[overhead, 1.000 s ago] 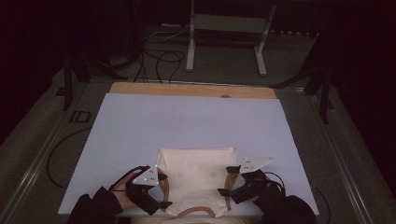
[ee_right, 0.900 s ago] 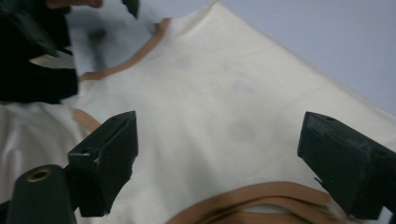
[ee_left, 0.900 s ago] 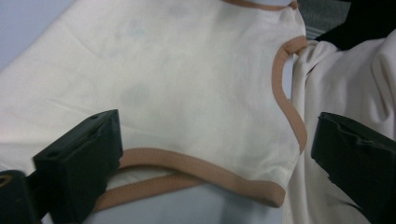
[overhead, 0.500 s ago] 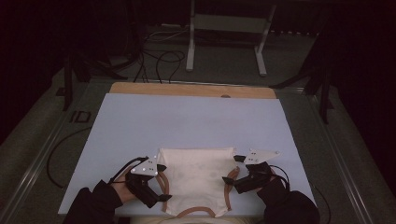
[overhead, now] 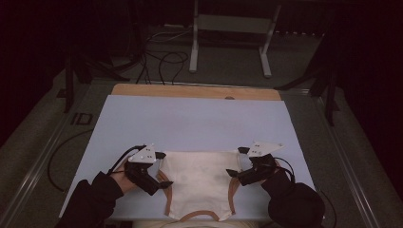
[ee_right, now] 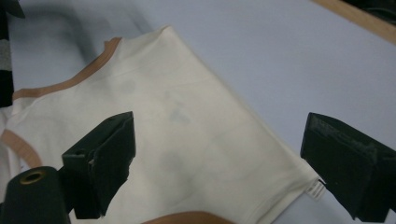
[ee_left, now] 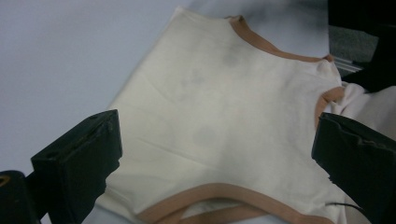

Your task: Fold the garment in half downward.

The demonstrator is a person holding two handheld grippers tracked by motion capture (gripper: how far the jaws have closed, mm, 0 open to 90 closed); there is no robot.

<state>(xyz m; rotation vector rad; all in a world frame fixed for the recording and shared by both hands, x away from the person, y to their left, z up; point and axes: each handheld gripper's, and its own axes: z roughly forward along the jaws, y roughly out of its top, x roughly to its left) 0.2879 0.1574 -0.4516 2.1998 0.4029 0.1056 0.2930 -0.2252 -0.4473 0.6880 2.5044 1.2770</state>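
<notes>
A pale lavender-blue sheet (overhead: pixel 190 123) covers the table, leaving a strip of bare wood (overhead: pixel 195 91) at the far edge. Beyond it the room is dark: grey floor, loose black cables (overhead: pixel 161 61), and the legs of a light metal stand (overhead: pixel 228 42).

A cream garment with tan trim (overhead: pixel 199 183) lies flat on the sheet at the near edge, between the two tools. The left gripper (overhead: pixel 159 183) sits at its left side and the right gripper (overhead: pixel 233 173) at its right side. In the left gripper view the jaws stand wide apart above the cloth (ee_left: pixel 224 121), pressing on nothing; earlier they were just opening. In the right gripper view the jaws are likewise spread wide over the fabric (ee_right: pixel 187 140), holding nothing.

The garment's near hem runs off the bottom of the high view, so its full shape is cut off. Faint grey smudges mark the cloth. A small white label (ee_right: pixel 317 188) shows at one corner, too small to read. The person's dark sleeves merge with the shadows.
</notes>
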